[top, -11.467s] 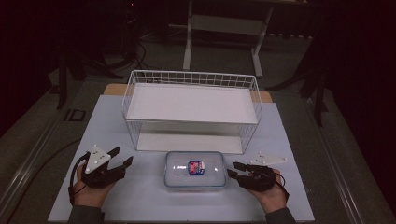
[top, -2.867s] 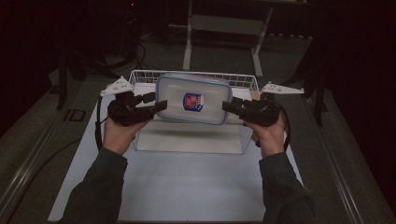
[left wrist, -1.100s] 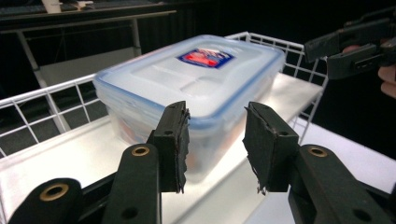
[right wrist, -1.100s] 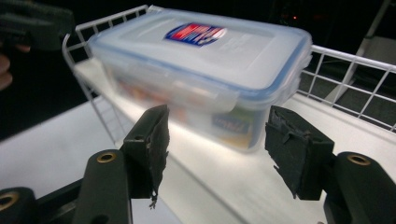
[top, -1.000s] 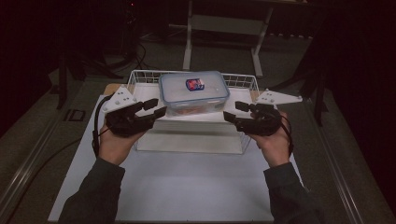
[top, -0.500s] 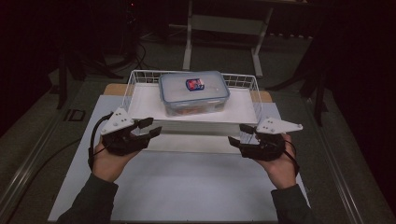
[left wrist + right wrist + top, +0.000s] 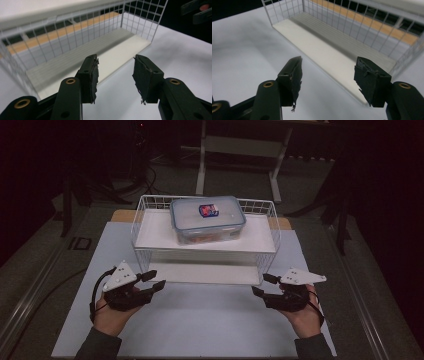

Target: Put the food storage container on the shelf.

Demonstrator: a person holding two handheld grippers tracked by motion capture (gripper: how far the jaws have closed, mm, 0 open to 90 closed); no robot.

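The clear plastic container [image 7: 208, 220] with a blue-rimmed lid is sitting on the top shelf of the white wire rack [image 7: 150, 251], roughly in the middle of that shelf and a little toward its far edge, with a small red and blue label showing on the lid and something reddish showing through its near wall. The rack is standing on the pale tabletop [image 7: 200, 325], its lower level lying open toward the person's side. Both grippers are hanging low over the tabletop in front of the rack, well apart from the container and from each other. The left gripper [image 7: 152, 282] is pointing its fingers [image 7: 90, 77] toward the rack's near left corner; they are standing spread with nothing between them, and the left gripper view is showing the rack's lower board and wire mesh through the gap. The right gripper [image 7: 262, 285] is sitting near the rack's near right corner, its fingers [image 7: 292, 80] likewise spread apart and gripping nothing, with the lower board and mesh lying ahead of them. A hand is wrapping each gripper from below, the forearms coming in from the bottom edge of the high view.
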